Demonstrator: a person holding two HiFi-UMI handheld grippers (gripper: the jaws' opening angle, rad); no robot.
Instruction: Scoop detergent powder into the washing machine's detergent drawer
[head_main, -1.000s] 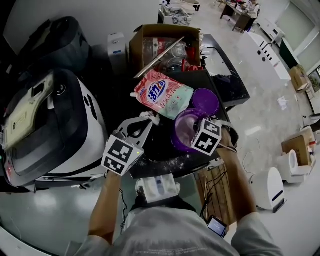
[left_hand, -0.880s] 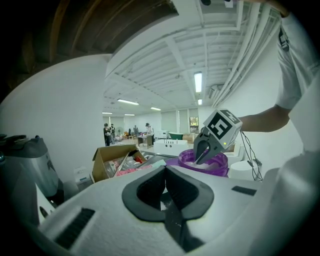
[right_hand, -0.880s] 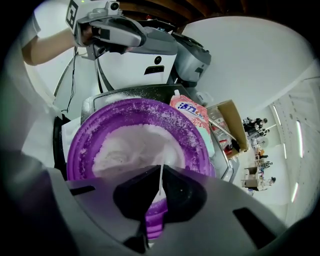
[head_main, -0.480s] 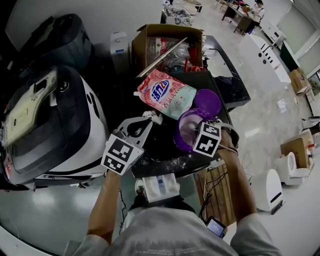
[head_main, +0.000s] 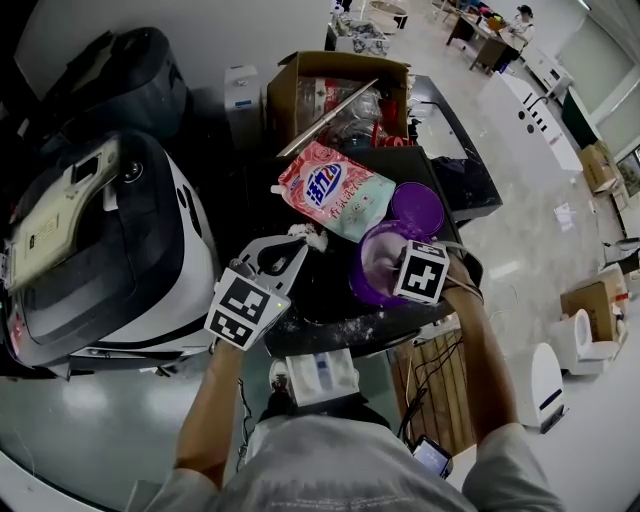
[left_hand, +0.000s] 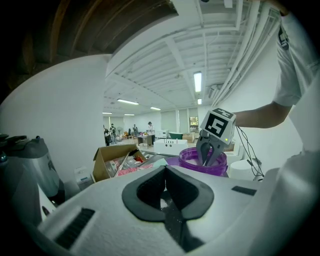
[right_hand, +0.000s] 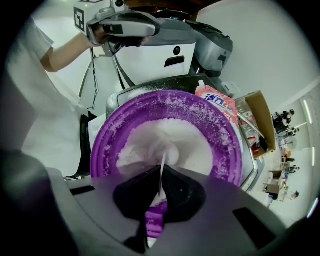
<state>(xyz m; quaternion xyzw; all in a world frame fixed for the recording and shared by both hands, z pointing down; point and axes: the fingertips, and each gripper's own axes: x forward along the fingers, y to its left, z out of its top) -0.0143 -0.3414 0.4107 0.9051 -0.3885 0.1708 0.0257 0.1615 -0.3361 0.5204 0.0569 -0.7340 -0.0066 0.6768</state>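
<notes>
A purple tub (head_main: 358, 282) of white detergent powder (right_hand: 187, 137) stands on the black table (head_main: 330, 325). My right gripper (head_main: 386, 266) reaches into it, shut on the thin handle of a scoop (right_hand: 162, 175) whose bowl is buried in the powder. My left gripper (head_main: 298, 243) hovers shut with nothing in it over the table's left part, between the tub and the white washing machine (head_main: 110, 250). Behind the tub lie a pink detergent bag (head_main: 335, 190) and the purple lid (head_main: 417, 205). The left gripper view shows the right gripper (left_hand: 206, 161) over the tub (left_hand: 192, 159).
A cardboard box (head_main: 335, 95) of clutter stands at the table's far end. Spilled powder dusts the table's near edge. A white box-shaped item (head_main: 320, 375) sits below that edge, close to the person. The washing machine (right_hand: 165, 50) stands just left of the table.
My right gripper has shifted slightly to the right over the tub and turned a little. The left gripper has stayed where it was.
</notes>
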